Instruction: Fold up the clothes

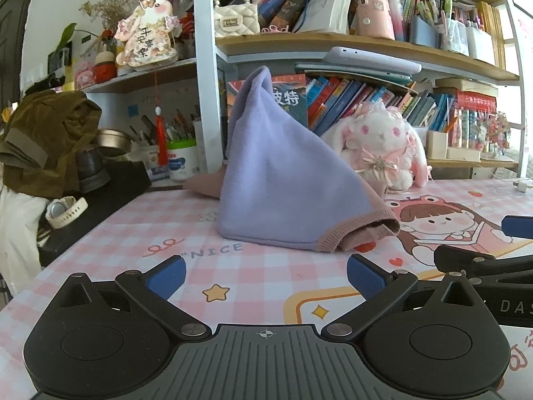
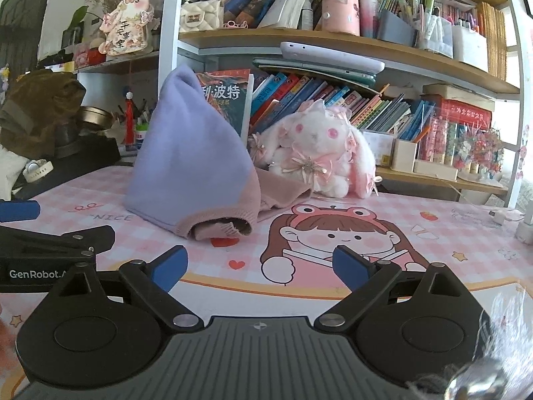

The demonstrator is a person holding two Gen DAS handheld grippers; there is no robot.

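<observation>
A lilac garment (image 1: 283, 180) with pink knitted trim stands in a peaked heap on the pink checked desk mat (image 1: 133, 233). A pink part lies under and behind it. It also shows in the right wrist view (image 2: 190, 163), left of centre. My left gripper (image 1: 266, 275) is open and empty, just in front of the garment. My right gripper (image 2: 260, 265) is open and empty, in front and to the right of it. Each gripper shows at the edge of the other's view.
A white and pink plush rabbit (image 2: 319, 153) sits behind the garment against the bookshelf (image 2: 333, 43). An olive cloth heap (image 1: 43, 140), a black block and a white watch (image 1: 65, 211) stand at the left edge. A cable and charger (image 2: 499, 216) lie at far right.
</observation>
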